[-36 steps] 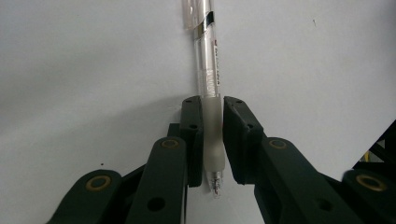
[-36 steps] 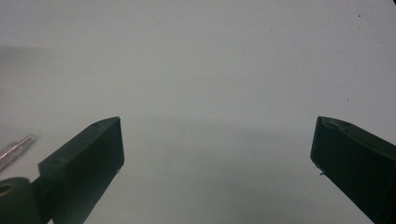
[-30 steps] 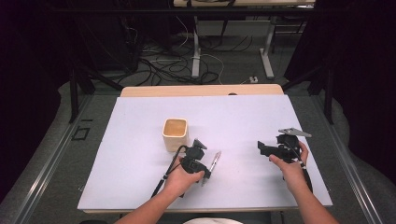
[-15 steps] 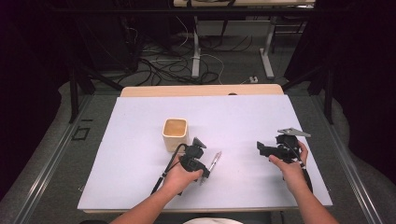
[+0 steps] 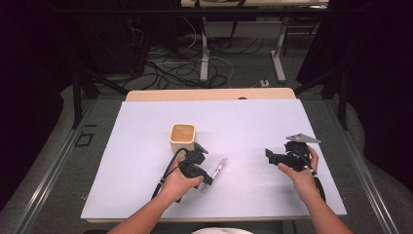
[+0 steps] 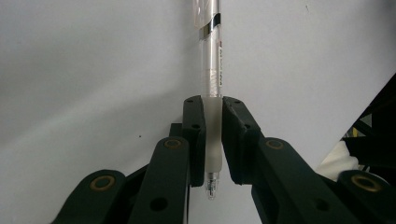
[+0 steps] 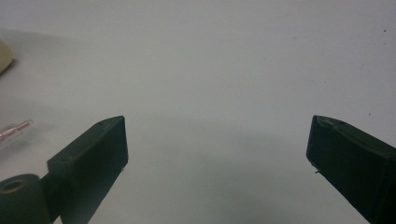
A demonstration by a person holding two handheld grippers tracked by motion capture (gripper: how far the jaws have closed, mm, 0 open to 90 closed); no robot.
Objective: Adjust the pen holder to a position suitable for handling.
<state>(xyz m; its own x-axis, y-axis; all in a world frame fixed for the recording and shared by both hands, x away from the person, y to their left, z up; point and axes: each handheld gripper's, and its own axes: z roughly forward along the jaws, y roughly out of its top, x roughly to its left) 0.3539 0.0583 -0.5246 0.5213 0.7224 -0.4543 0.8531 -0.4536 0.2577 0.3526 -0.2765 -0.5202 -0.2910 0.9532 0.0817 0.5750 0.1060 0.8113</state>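
Note:
A clear pen [image 6: 210, 74] lies on the white table sheet [image 5: 243, 122], and my left gripper [image 6: 212, 116] is shut on its frosted grip section, tip toward the camera. From above, the pen [image 5: 220, 166] sticks out to the right of the left gripper [image 5: 204, 179], just in front of a small tan cup [image 5: 182, 136]. At the right of the table my right gripper [image 5: 271, 155] stands open above bare sheet, jaws wide apart in the right gripper view [image 7: 217, 144]. The pen's far end [image 7: 16, 128] shows at that view's left edge.
The tan cup stands upright just behind my left hand. A wooden strip [image 5: 209, 94] borders the table's far edge. Beyond it are cables and desk legs [image 5: 204, 53] on the floor. Bare sheet lies between the two grippers.

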